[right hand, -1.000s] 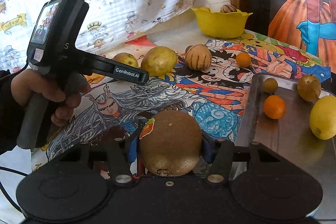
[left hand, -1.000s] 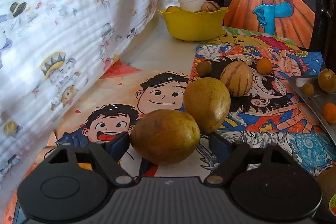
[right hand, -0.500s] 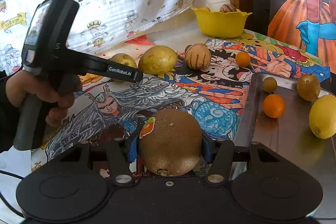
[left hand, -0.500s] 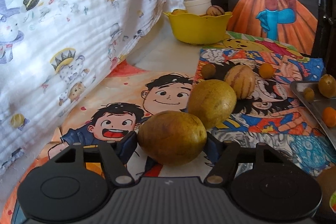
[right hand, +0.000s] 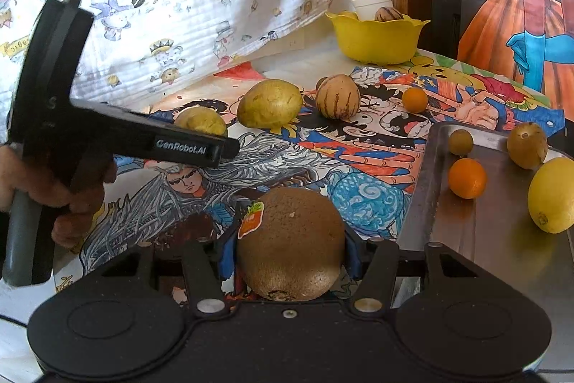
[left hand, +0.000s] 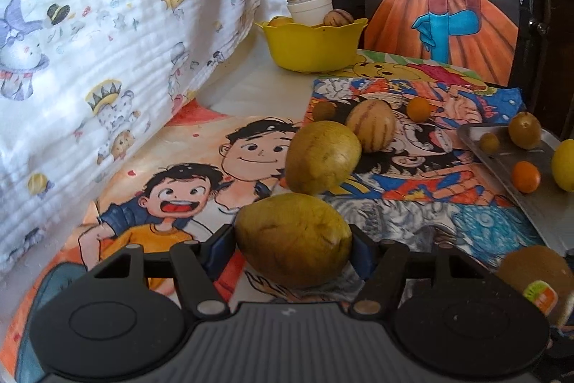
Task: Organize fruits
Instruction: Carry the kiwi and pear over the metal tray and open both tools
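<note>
Meanwhile, on a table spread with bright cartoon mats [left hand: 201,167], the left gripper [left hand: 292,241] has just been closing its jaws, and its blue pads now press both sides of a yellow-green mango [left hand: 292,239]. In the right wrist view a person's hand [right hand: 53,196] holds that tool by its handle. The right gripper [right hand: 288,246] is clamped on a brown kiwi [right hand: 288,243] bearing an orange sticker, just beside the near left edge of the metal tray [right hand: 495,239]. On the tray lie a lemon [right hand: 552,194], a small orange [right hand: 466,177] and two dull green-brown fruits [right hand: 526,144]. Left of the tray, on the mats, sit a second mango [right hand: 269,103], a striped melon [right hand: 337,97], a loose small orange [right hand: 414,99] and a small brownish fruit [left hand: 324,111]. Well beyond the tray, a yellow bowl [right hand: 376,36] holds another striped fruit [right hand: 388,14].
</note>
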Available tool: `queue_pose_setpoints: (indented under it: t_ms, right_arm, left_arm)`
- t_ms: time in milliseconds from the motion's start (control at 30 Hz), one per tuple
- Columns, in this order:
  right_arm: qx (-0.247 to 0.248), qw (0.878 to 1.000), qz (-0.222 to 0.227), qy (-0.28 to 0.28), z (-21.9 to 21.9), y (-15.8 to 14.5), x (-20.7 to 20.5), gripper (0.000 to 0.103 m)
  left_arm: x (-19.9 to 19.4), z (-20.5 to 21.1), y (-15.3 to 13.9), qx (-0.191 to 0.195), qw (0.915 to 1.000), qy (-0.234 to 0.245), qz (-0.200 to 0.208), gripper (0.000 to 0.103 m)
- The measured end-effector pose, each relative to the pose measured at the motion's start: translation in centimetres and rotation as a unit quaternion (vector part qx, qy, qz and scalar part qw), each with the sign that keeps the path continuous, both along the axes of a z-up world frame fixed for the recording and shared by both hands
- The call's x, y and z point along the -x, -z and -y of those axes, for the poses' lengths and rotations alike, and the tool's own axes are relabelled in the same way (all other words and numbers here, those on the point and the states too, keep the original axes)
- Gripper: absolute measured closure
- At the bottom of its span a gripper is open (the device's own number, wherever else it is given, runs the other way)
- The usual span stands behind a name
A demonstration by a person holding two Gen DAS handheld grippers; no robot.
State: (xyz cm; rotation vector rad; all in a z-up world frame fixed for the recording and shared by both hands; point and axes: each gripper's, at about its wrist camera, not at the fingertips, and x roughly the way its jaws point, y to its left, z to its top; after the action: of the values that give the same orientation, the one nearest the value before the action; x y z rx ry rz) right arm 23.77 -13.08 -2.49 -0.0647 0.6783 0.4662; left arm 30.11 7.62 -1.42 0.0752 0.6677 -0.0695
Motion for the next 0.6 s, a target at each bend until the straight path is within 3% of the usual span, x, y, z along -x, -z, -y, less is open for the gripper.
queue_pose_setpoints:
  t_ms: [200,600]
  right_arm:
    - [-0.019,1.000,0.002,0.006,1.2,-0.4,0.8,0.046]
    - [-0.065,0.997,0.026,0.042,5.3,-2.2,2.7,0.046]
  left_arm:
    - [1.1,-0.1,-0.2,0.039,0.9991,-0.017,-0.007,0.034]
    - [2.8,1.9,-0.7,0.075,0.9967,-0.023,-0.016,0.036]
